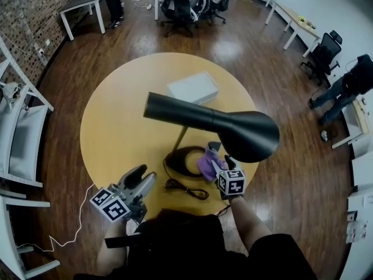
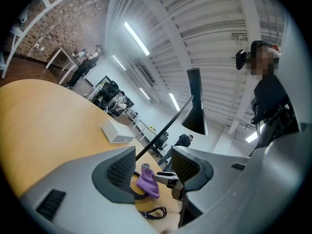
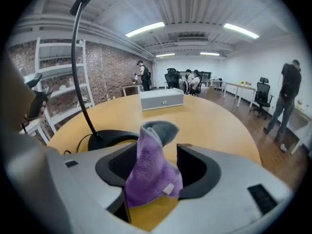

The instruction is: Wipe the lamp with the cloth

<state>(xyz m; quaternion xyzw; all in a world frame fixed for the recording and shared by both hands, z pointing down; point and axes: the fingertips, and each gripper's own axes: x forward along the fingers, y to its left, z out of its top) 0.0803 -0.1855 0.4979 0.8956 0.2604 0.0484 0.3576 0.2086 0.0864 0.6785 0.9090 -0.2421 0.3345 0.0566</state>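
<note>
Yellow wood forms the round tabletop (image 1: 116, 115). The black lamp (image 1: 233, 130) stands on it, toward the person's side, with its long shade leaning out above the flat base (image 1: 182, 161). The lamp looks stiff and rather top-heavy, so I judge that hard rubbing could tip it. The left tongs (image 2: 153, 167) are wide apart with nothing between them, at the near edge of the tabletop. The right tongs (image 3: 161, 162) are wide too. The purple cloth (image 3: 148, 174) stands between them, just beside the base, leaning on one jaw and not pressed. It seems soft, light and limp, so the bunched middle is the best place to take it.
</note>
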